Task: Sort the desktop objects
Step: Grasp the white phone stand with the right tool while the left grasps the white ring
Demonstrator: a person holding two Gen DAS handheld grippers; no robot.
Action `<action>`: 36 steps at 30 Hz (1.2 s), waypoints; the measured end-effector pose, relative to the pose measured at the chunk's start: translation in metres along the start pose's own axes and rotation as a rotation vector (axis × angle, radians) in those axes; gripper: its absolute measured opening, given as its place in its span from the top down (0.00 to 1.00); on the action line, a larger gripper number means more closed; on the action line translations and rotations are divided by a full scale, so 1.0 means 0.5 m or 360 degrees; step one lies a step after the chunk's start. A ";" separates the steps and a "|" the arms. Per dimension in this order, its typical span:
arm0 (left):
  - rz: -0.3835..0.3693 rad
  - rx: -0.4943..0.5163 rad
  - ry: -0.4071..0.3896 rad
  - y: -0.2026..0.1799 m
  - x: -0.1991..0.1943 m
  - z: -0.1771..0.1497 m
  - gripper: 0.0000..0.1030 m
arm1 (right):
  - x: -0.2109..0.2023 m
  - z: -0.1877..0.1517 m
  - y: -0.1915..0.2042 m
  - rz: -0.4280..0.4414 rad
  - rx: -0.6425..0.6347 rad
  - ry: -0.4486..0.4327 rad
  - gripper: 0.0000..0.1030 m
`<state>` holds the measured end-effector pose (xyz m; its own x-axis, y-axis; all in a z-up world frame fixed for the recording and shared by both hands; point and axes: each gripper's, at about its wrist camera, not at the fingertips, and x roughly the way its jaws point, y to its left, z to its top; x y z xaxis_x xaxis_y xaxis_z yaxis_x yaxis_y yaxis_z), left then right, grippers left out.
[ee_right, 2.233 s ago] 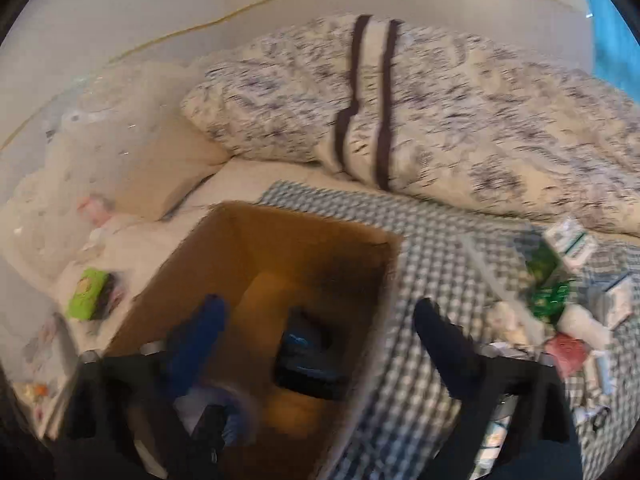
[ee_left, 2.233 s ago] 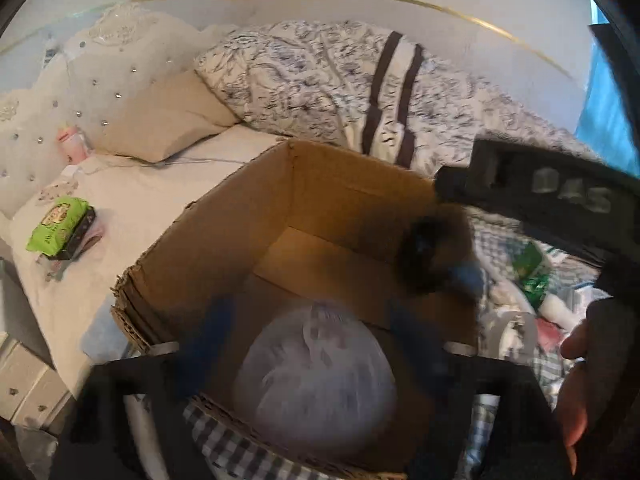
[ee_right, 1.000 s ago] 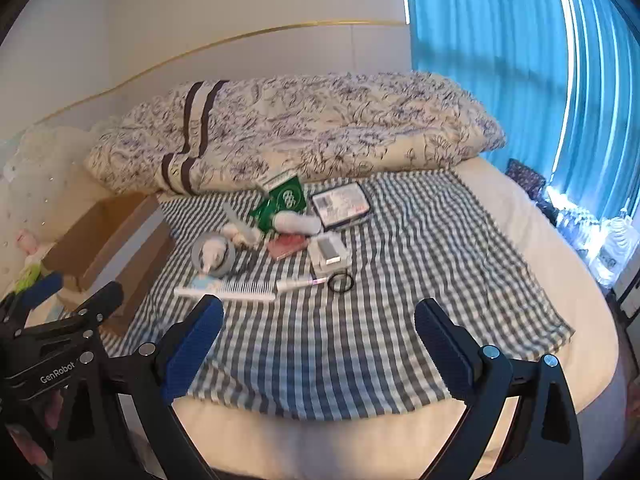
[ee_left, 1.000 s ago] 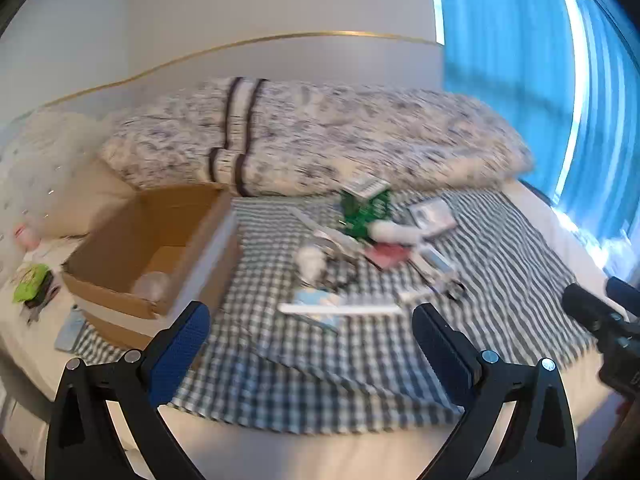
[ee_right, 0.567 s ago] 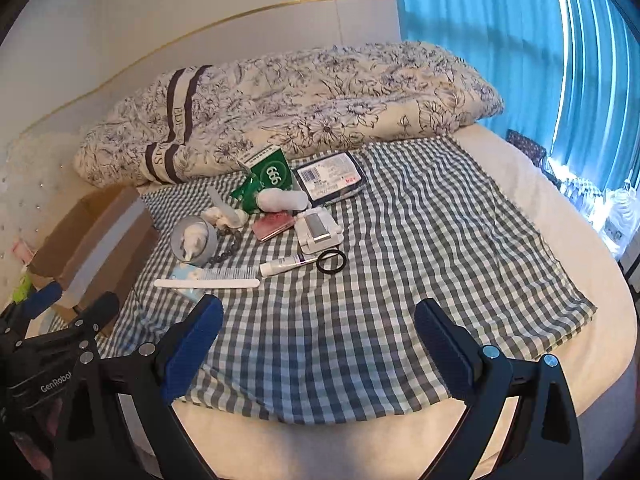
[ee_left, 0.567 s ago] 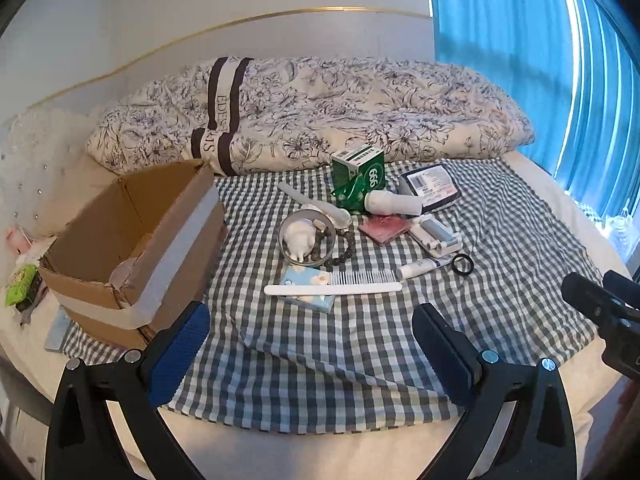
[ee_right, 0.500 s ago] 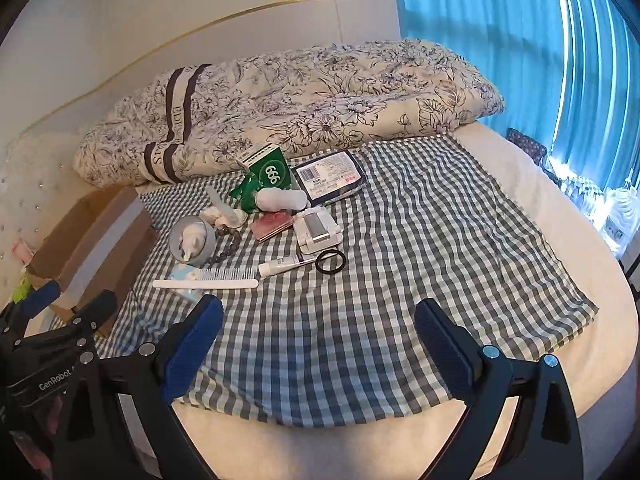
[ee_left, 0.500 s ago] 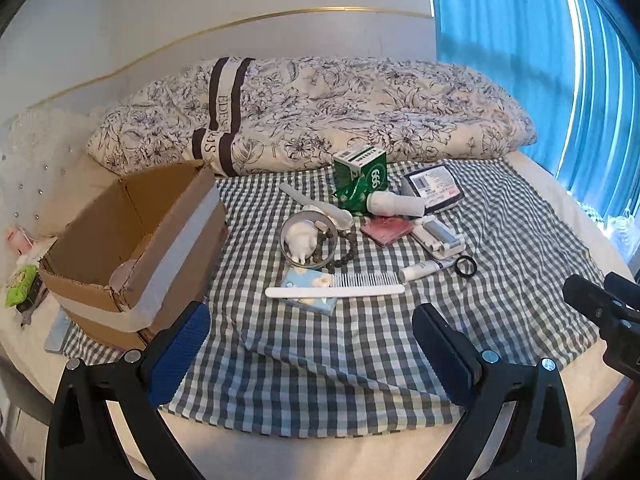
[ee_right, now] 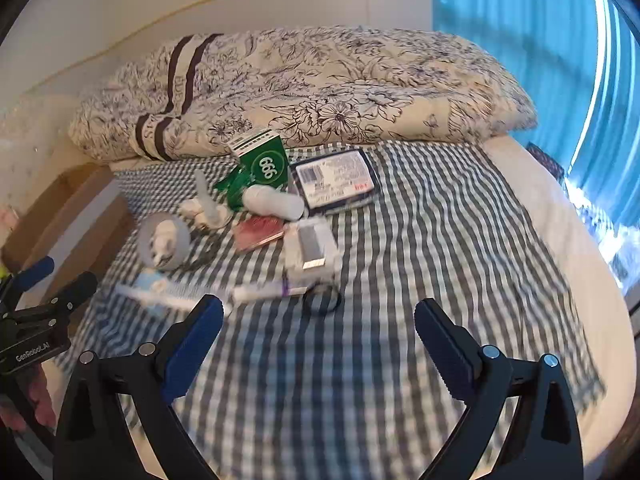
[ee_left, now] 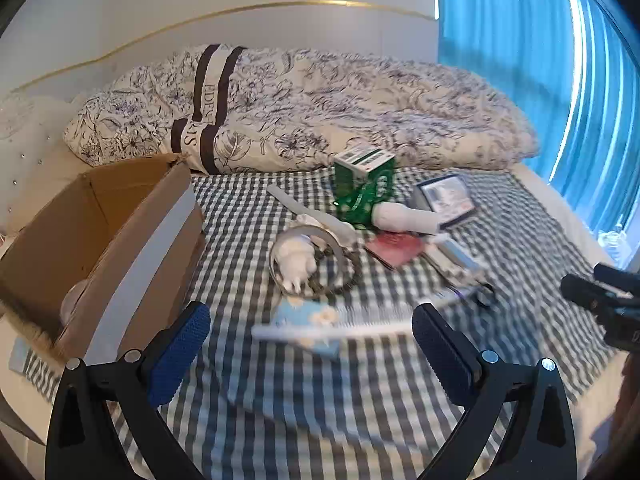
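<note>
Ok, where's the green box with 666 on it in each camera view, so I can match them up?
Left wrist view: the green box stands upper middle, right of centre, just in front of the floral duvet.
Right wrist view: the green box stands upper middle, left of centre, its 666 label facing the camera.
Shared landmark: the white bottle lies right against its front in both.

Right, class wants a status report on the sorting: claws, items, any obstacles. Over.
Left claw open, empty. Right claw open, empty. Comb nearest, items loose on cloth, box at left. Path looks clear.
</note>
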<state>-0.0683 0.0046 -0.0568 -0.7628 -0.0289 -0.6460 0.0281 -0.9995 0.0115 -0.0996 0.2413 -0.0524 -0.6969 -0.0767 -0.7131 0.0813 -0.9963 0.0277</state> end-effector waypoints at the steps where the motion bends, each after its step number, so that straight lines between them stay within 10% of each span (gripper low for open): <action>1: 0.0007 0.0000 0.0007 0.000 0.022 0.009 0.00 | 0.023 0.013 0.000 -0.0007 -0.0013 0.0012 0.06; 20: 0.0057 -0.0019 0.0333 -0.017 0.341 0.014 0.00 | 0.391 0.042 0.013 -0.0006 -0.0002 0.0379 0.13; 24: -0.0012 -0.0165 0.0375 0.014 0.366 0.012 0.01 | 0.378 0.036 0.016 -0.0022 -0.0013 0.0325 0.30; 26: 0.0018 -0.0171 0.0373 0.024 0.364 0.012 0.20 | 0.369 0.034 0.007 -0.0010 0.0016 0.0327 0.33; 36: -0.0008 -0.0199 0.0250 0.037 0.253 0.019 0.20 | 0.255 0.010 -0.019 0.0113 0.0183 0.0264 0.36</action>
<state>-0.1705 -0.0178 -0.1311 -0.6530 -0.0121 -0.7573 0.1118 -0.9905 -0.0805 -0.1929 0.2407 -0.1399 -0.5645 -0.1492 -0.8118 0.0378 -0.9872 0.1551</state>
